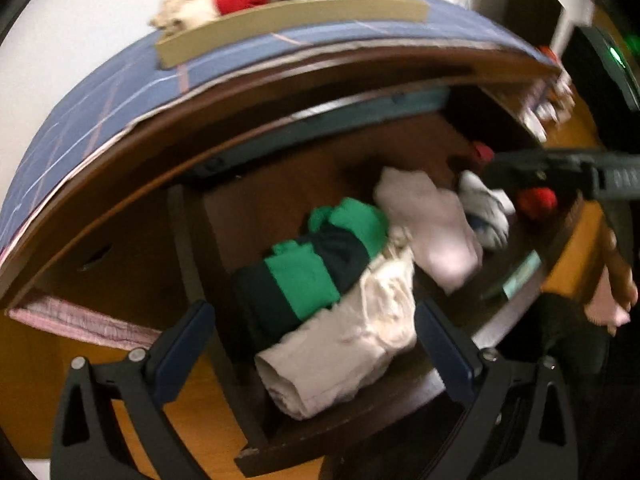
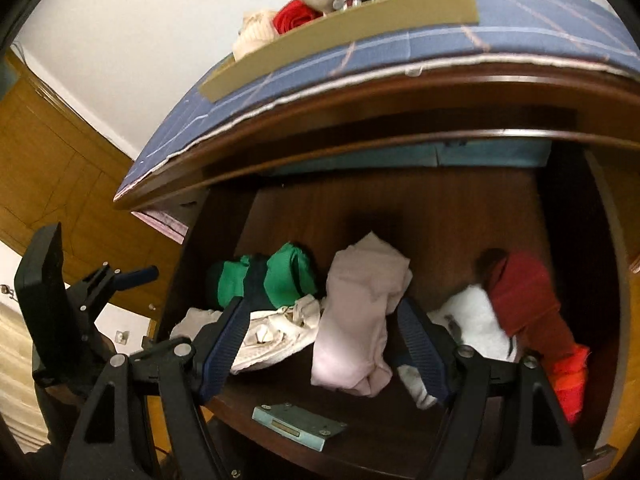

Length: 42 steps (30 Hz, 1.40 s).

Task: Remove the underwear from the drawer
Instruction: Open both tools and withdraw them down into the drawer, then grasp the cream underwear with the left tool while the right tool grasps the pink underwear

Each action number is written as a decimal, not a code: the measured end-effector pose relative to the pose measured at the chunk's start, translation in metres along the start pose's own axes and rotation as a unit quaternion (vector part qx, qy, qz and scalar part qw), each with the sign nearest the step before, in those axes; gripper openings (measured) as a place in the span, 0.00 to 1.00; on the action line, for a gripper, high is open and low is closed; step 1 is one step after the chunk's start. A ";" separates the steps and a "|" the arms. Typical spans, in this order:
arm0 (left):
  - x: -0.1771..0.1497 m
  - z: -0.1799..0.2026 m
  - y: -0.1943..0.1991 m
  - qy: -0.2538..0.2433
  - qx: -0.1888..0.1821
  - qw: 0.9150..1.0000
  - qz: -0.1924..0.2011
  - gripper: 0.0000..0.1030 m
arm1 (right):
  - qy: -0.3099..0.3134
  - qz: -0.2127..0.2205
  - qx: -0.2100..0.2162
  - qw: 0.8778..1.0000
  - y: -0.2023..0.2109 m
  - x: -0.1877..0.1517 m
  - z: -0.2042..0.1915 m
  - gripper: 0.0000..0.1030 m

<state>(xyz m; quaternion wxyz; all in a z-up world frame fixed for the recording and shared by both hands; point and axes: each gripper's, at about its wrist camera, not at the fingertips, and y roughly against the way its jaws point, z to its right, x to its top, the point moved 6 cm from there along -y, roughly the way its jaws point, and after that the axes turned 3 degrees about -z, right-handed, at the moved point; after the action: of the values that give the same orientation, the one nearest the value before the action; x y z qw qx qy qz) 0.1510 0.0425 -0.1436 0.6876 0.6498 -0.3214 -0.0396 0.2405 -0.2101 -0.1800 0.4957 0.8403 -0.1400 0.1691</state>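
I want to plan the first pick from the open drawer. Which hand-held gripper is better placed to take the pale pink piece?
Probably the right hand-held gripper: its open fingers already frame the pale pink piece. The left hand-held gripper frames the cream garment instead.

The left gripper (image 1: 316, 344) hangs open above the pulled-out drawer (image 1: 304, 436), its fingers either side of a cream garment (image 1: 352, 344). Beside that lie a green roll (image 1: 316, 260) and a pale pink garment (image 1: 436, 224). The right gripper (image 1: 520, 164) reaches in from the right. A box (image 1: 288, 24) sits on top.
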 end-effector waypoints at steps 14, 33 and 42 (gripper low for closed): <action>0.000 0.020 -0.063 -0.058 -0.063 0.981 -0.176 0.96 | -0.024 -0.012 0.007 1.000 -0.009 -0.001 0.005 0.76; 0.004 0.028 -0.082 0.075 -0.159 0.959 -0.222 0.54 | -0.047 -0.017 0.011 0.999 -0.012 0.004 0.019 0.76; -0.001 0.046 -0.081 -0.045 -0.112 0.958 -0.258 0.68 | -0.067 -0.016 0.010 0.998 -0.011 0.005 0.031 0.76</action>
<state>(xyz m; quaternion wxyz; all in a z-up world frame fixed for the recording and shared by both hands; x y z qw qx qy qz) 0.1566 -0.0095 -0.2206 0.7073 0.6267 -0.1670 -0.2811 0.2535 -0.2330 -0.2004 0.4794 0.8568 -0.1574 0.1061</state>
